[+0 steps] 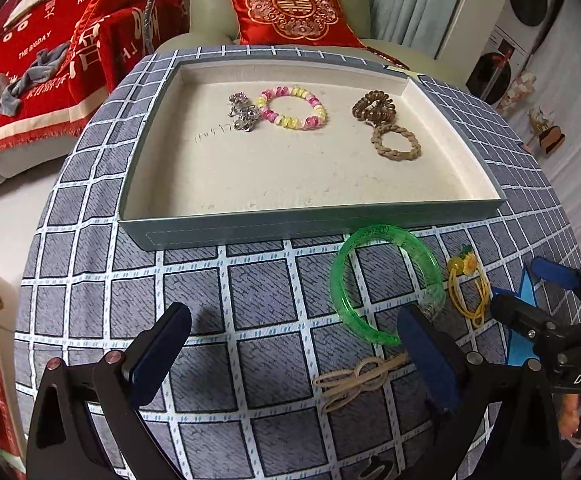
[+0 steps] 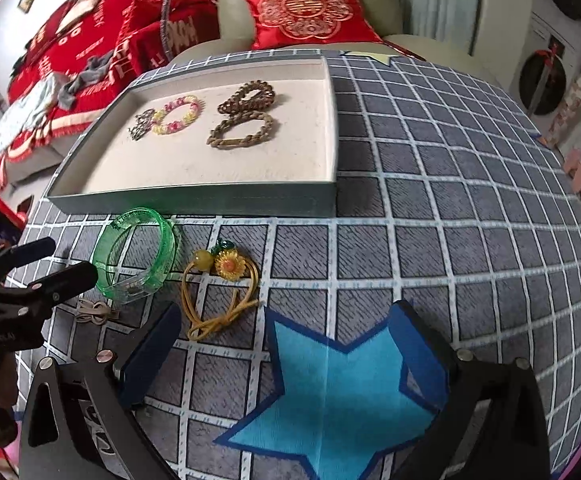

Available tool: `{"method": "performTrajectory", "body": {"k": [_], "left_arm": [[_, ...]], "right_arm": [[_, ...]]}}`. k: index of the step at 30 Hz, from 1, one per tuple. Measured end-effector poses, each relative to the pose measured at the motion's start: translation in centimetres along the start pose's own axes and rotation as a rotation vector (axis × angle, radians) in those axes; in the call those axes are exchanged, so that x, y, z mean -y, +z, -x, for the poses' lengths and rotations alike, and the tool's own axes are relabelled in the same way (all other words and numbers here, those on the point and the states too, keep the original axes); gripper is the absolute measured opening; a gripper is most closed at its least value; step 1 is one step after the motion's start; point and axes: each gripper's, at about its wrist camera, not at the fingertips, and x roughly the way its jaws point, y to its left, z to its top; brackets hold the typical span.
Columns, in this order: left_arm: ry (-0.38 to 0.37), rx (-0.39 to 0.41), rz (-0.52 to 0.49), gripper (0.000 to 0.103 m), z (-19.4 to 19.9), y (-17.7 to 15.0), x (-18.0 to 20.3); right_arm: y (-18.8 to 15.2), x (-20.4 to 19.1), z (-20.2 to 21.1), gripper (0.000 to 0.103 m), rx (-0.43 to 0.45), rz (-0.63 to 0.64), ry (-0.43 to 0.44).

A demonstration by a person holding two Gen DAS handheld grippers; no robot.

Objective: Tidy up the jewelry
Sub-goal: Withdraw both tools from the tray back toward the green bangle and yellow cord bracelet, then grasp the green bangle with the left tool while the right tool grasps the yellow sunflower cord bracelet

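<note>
A shallow tray (image 1: 310, 222) (image 2: 194, 200) holds silver clips (image 1: 244, 112), a pink-yellow bead bracelet (image 1: 294, 108) (image 2: 176, 114), a brown coil tie (image 1: 374, 106) and a braided brown tie (image 1: 396, 142) (image 2: 242, 130). In front of it on the checked cloth lie a green bangle (image 1: 382, 284) (image 2: 138, 256), a yellow sunflower hair tie (image 1: 468, 292) (image 2: 222, 292) and a beige hair tie (image 1: 360, 380) (image 2: 94, 310). My left gripper (image 1: 294, 350) (image 2: 46, 264) is open and empty, its right finger beside the bangle. My right gripper (image 2: 290, 364) (image 1: 530, 292) is open and empty over a blue star (image 2: 330, 392).
The round table has a grey checked cloth (image 1: 210, 320). A sofa with a red cushion (image 1: 290, 12) stands behind, and a red blanket (image 1: 50, 60) lies at the left. A flower ornament (image 1: 546, 128) stands at the far right.
</note>
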Motion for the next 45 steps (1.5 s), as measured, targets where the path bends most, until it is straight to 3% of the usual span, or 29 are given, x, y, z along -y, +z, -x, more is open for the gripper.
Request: {"method": "performTrajectory", "body": {"k": [5, 7, 13, 15, 17, 19, 21, 24, 26, 29, 31, 35, 45], "left_arm": [[0.019, -0.006, 0.005, 0.103, -0.7, 0.3, 0.1], [0.027, -0.005, 0.002, 0.103, -0.8, 0.4, 0.3], [0.038, -0.007, -0.011, 0.102, -1.2, 0.7, 0.7], [0.054, 0.002, -0.029, 0.094, -1.1, 0.8, 1.0], [0.053, 0.001, -0.04, 0.094, -1.1, 0.8, 1.2], [0.056, 0.005, -0.051, 0.082, -1.0, 0.8, 1.4], [0.061, 0.004, -0.075, 0.079, -1.0, 0.8, 1.8], [0.071, 0.009, -0.109, 0.064, -0.9, 0.7, 2.4], [0.064, 0.008, -0.135, 0.055, -0.9, 0.6, 2.9], [0.043, 0.001, -0.176, 0.03, -0.8, 0.6, 3.6], [0.031, 0.001, -0.192, 0.022, -0.7, 0.5, 4.0], [-0.032, 0.013, -0.175, 0.022, -0.1, 0.1, 4.0], [-0.072, 0.084, -0.146, 0.022, 2.9, -0.3, 2.9]], "right_arm": [[1.0, -0.6, -1.3, 0.089, -0.013, 0.059, 0.016], [1.2, -0.8, -1.7, 0.077, -0.017, 0.084, 0.028], [1.6, -2.5, -2.3, 0.073, -0.011, 0.213, 0.029], [1.6, -3.1, -2.4, 0.069, -0.004, 0.258, 0.026], [1.6, -3.5, -2.4, 0.065, 0.001, 0.279, 0.038], [1.5, -3.6, -2.3, 0.058, 0.003, 0.278, 0.051], [1.4, -3.9, -2.2, 0.045, 0.008, 0.282, 0.056], [1.4, -4.3, -2.0, 0.023, 0.004, 0.289, 0.063], [1.3, -4.5, -1.9, 0.021, 0.001, 0.288, 0.059], [1.1, -4.5, -1.7, 0.021, 0.003, 0.267, 0.042], [1.0, -4.1, -1.6, 0.021, 0.002, 0.237, 0.033], [0.9, -2.8, -0.6, 0.021, 0.006, 0.144, 0.045], [0.2, -1.0, 2.4, 0.021, 0.036, 0.043, 0.075]]}}
